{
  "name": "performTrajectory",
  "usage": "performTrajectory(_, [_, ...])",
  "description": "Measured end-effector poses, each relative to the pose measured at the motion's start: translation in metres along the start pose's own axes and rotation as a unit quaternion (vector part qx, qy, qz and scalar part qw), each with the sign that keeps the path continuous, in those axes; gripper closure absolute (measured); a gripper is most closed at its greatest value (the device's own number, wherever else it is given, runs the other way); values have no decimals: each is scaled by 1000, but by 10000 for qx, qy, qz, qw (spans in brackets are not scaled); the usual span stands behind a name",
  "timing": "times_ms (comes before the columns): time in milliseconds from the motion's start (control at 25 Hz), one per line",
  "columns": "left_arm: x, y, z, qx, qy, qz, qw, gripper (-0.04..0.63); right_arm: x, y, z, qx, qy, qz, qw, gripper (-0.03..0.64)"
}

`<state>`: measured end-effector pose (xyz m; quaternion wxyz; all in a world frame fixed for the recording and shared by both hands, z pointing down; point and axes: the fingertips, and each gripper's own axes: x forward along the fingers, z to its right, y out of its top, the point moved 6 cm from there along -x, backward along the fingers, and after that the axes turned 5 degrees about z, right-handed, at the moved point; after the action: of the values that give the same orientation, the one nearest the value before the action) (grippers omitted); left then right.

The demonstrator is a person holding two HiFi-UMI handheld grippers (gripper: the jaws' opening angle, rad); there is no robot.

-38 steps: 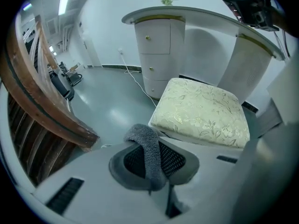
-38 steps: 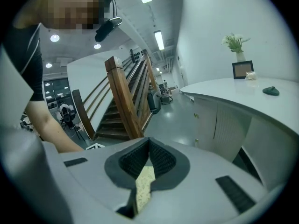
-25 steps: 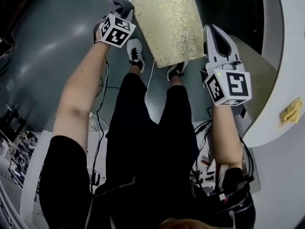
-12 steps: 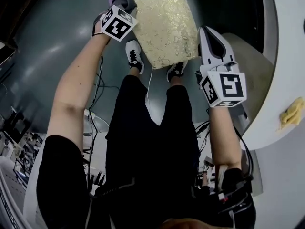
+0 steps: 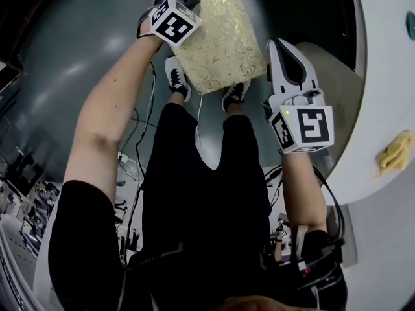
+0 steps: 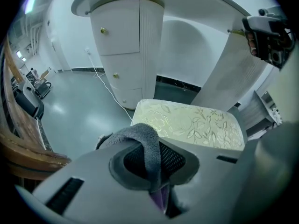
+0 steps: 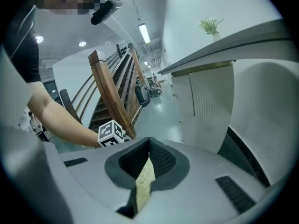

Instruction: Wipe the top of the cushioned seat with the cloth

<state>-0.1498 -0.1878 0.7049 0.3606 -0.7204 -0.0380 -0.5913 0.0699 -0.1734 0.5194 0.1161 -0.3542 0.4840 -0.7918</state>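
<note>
My left gripper [image 6: 156,176] pinches the grey cloth [image 6: 142,136] over the cushioned seat [image 5: 220,37] at twelve o'clock. The right gripper [image 7: 148,158], near-closed and empty, hangs at two. Wiping looks about to start: next I lower and sweep.

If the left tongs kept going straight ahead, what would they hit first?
Probably the cushioned seat, just beyond the grey cloth that the left tongs grip; depth is unclear.

Large open hall, lab-like: curved white counter [image 5: 389,76], wooden staircase [image 7: 110,94], glossy grey floor [image 5: 65,57], loose cable [image 6: 108,88]
</note>
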Motion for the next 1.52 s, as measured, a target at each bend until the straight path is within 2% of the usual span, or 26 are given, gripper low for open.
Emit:
performTrajectory(280, [12,23,5,151,-11,149,9998,557,-8,-8,2,72,54,-44,9999,611])
performTrajectory(440, [24,38,8,63,-85,255,9996,557,-14,-11,8,120,71,-50,9999,611])
performTrajectory(640, [41,64,13,237,-196,425,9986,557,-19,-12,11,161,59,-71,9998,611])
performTrajectory(880, [46,96,11,311,-454,889,9945,557,-25,-18,10,253,-24,-129,9996,611])
performTrajectory(960, [34,100,6,143,-420,1171,9921,557,-27,-19,7,246,-85,-134,9996,611])
performTrajectory(1040, [14,93,0,-213,-465,1478,9877,557,-27,-18,1,252,-63,-110,9996,612])
performTrajectory(1160, [-25,67,-6,-790,-718,2028,9734,557,-27,-8,-14,225,87,-32,9997,611])
performTrajectory(1240, [-53,45,-12,-900,-665,2257,9677,557,-25,-1,-22,209,91,-3,9997,611])
performTrajectory(1400, [-107,-20,-14,-816,-236,2177,9723,557,-22,8,-42,101,157,-74,9998,611])
performTrajectory(1520, [-138,-69,-19,-1149,196,2097,9708,557,-19,13,-58,-52,292,-146,9995,611])
